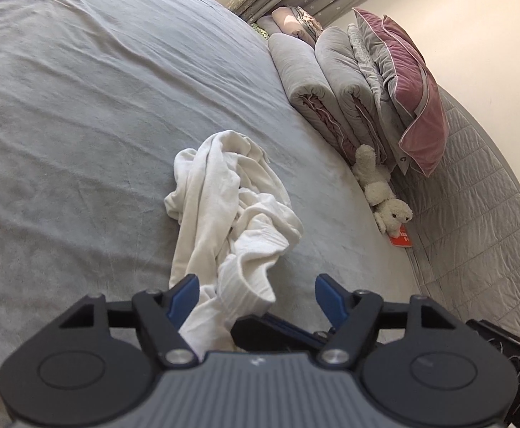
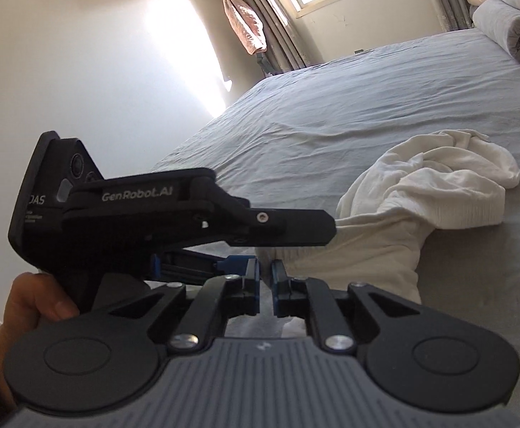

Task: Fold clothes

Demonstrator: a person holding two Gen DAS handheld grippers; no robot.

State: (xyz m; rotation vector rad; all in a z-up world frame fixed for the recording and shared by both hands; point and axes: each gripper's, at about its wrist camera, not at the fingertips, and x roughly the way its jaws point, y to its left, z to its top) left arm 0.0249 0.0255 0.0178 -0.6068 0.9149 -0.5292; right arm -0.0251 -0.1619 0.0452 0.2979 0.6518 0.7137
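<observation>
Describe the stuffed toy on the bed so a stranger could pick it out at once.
Start at the grey bed and follow its far side to the padded grey headboard, where rolled grey quilts and a pink pillow are stacked. The stuffed toy lies at the foot of that stack. It is small, cream and fluffy with dark eyes, unlike the crumpled white garment mid-bed.

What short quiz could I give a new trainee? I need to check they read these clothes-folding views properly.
1. True or false: the left gripper has its fingers spread apart.
2. The white garment is: A) folded flat, B) crumpled in a heap, C) on a hanger.
3. Fill in: the stuffed toy lies near a ___ pillow.
Key: 1 true; 2 B; 3 pink.
</observation>
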